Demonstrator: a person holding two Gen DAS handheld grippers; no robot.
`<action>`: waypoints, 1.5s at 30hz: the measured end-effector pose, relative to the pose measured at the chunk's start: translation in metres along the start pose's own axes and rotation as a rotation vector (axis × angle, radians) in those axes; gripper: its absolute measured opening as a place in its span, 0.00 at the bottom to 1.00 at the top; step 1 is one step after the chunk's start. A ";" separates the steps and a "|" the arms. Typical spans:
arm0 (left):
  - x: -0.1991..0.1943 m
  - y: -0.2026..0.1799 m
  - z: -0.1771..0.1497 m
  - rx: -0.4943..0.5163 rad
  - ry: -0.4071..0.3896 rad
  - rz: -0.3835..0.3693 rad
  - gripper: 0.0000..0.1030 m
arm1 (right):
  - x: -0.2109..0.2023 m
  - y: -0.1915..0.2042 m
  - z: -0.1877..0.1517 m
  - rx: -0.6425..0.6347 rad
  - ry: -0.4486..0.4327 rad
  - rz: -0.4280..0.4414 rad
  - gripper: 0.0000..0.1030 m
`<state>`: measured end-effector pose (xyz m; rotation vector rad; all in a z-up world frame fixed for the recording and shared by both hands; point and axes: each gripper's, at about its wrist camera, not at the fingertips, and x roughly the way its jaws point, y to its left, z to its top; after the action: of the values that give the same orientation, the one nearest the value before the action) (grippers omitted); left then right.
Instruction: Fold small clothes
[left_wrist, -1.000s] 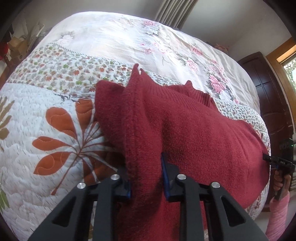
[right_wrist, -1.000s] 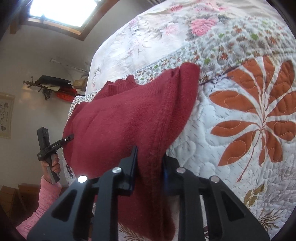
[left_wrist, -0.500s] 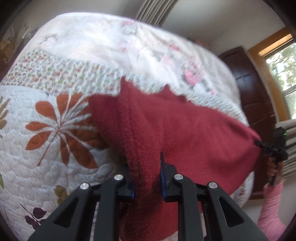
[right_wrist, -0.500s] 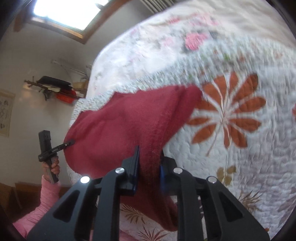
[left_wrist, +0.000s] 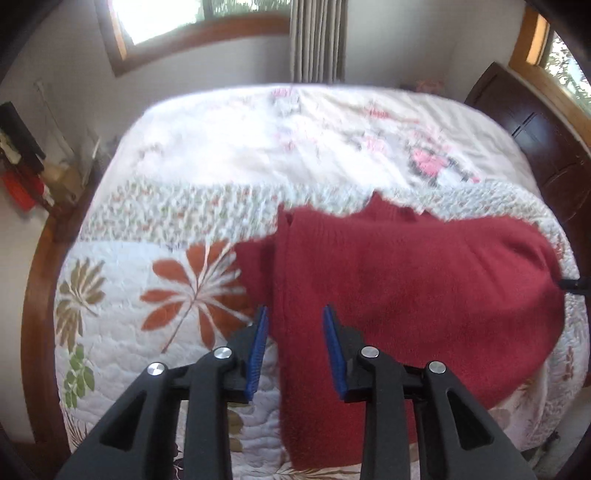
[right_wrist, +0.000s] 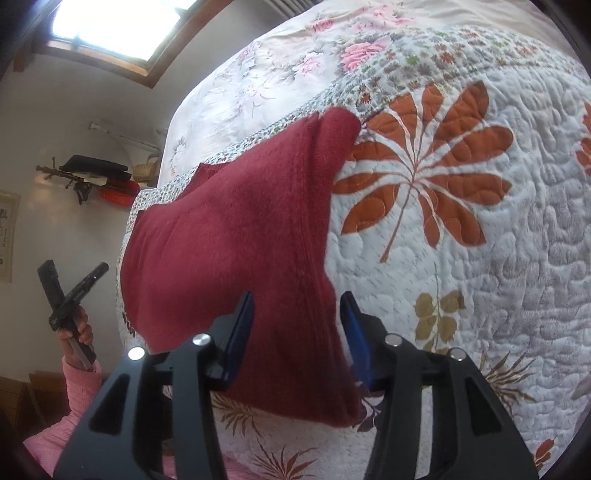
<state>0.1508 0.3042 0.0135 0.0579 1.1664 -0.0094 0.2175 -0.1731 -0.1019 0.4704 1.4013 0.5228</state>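
the left gripper (left_wrist: 295, 339) stands wide apart, gripping nothing, with the red sweater (left_wrist: 406, 295) lying flat on the quilt (left_wrist: 147, 332) just ahead and between its fingers. the right gripper (right_wrist: 297, 332) likewise gapes, straddling the sweater's near edge.

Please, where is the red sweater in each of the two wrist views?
Left wrist: the red sweater fills centre to right, on the quilt.
Right wrist: the red sweater sits centre-left, its lower edge between the open fingers.
Shared landmark: the orange leaf print beside the sweater.
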 end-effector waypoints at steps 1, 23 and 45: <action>-0.006 -0.006 0.003 -0.002 -0.016 -0.063 0.35 | 0.002 -0.003 -0.003 0.001 0.011 0.002 0.49; 0.105 -0.032 -0.019 -0.053 0.188 -0.199 0.35 | 0.010 -0.003 -0.015 0.134 0.068 0.033 0.11; 0.020 0.013 -0.018 -0.116 0.047 -0.277 0.54 | 0.075 0.229 0.015 -0.258 0.164 0.050 0.10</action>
<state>0.1424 0.3187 -0.0113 -0.2074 1.2123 -0.1854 0.2246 0.0546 -0.0231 0.2589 1.4558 0.7859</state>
